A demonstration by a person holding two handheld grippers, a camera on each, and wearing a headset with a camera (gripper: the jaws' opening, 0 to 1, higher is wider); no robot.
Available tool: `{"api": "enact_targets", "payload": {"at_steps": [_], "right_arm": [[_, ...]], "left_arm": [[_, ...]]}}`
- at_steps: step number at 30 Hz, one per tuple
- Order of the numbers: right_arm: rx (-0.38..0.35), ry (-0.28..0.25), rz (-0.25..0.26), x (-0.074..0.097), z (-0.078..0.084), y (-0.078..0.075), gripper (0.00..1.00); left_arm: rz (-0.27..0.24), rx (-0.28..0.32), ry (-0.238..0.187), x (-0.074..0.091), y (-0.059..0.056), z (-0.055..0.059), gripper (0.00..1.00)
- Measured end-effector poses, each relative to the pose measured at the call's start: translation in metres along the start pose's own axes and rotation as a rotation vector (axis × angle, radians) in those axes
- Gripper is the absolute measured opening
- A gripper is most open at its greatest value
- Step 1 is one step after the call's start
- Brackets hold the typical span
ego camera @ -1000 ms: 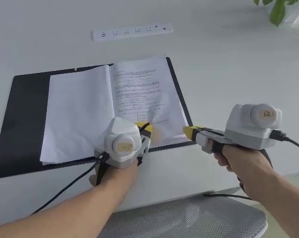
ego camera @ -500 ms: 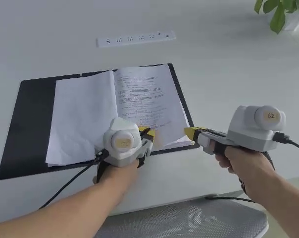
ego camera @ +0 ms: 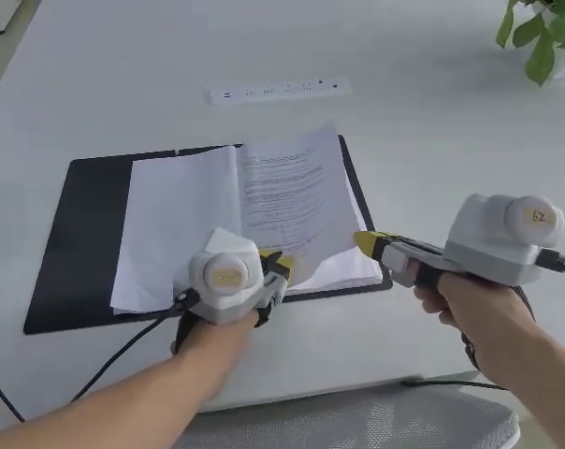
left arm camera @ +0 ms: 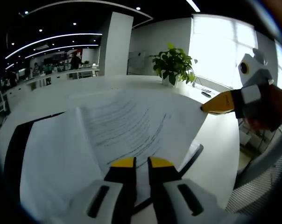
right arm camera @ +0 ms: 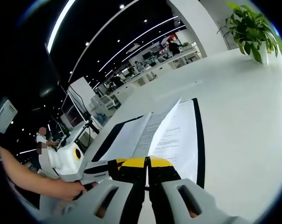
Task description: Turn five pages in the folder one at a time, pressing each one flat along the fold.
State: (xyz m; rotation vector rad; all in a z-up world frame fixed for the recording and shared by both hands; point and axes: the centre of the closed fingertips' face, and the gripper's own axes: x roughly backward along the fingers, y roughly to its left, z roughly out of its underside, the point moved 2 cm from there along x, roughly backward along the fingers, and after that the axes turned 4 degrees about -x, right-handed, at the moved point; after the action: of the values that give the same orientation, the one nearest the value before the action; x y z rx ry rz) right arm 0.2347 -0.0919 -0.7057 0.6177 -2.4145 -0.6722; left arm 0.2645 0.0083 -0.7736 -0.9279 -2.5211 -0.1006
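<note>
Pinching the lower outer corner of the printed page (ego camera: pixel 292 187), the right gripper (right arm camera: pixel 146 162) has its yellow-tipped jaws pressed together with only a seam between them. That corner is raised off the stack, so the sheet bows upward from the fold. The left gripper view shows the right gripper's yellow tip meeting the paper's edge.

Left gripper (left arm camera: pixel 141 163): jaws a slim gap apart, holding nothing, tips low over the near edge of the pages, just beside the fold. Whether they touch the paper is unclear.

The folder (ego camera: pixel 77 234) lies open and flat on the white table (ego camera: pixel 432 122). Its black cover is bare at far left. A blank turned sheet (ego camera: pixel 180 224) rests on the left half, and further sheets lie under the raised one on the right.

Beyond the folder, well apart, are a white power strip (ego camera: pixel 278 91) and a potted plant (ego camera: pixel 540 37) at the far right corner. A grey mesh chair (ego camera: pixel 357 416) sits at the near table edge.
</note>
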Motion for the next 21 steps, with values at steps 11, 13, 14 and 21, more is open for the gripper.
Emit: {"api": "enact_targets", "payload": {"at_steps": [11,13,14,21], "right_arm": [[0.039,-0.028,-0.13,-0.006,-0.012,0.05,0.0],[0.042,-0.028,-0.153,-0.009,-0.012,0.06,0.0],[0.048,-0.027,-0.165,-0.01,-0.012,0.065,0.0],[0.069,-0.013,-0.224,-0.022,-0.008,0.093,0.0]], "left_arm": [[-0.005,0.011,-0.077,0.043,0.022,-0.029,0.11],[-0.012,0.009,-0.088,0.053,0.029,-0.033,0.11],[-0.018,0.011,-0.095,0.057,0.031,-0.036,0.12],[-0.051,-0.002,-0.121,0.089,0.053,-0.044,0.12]]}}
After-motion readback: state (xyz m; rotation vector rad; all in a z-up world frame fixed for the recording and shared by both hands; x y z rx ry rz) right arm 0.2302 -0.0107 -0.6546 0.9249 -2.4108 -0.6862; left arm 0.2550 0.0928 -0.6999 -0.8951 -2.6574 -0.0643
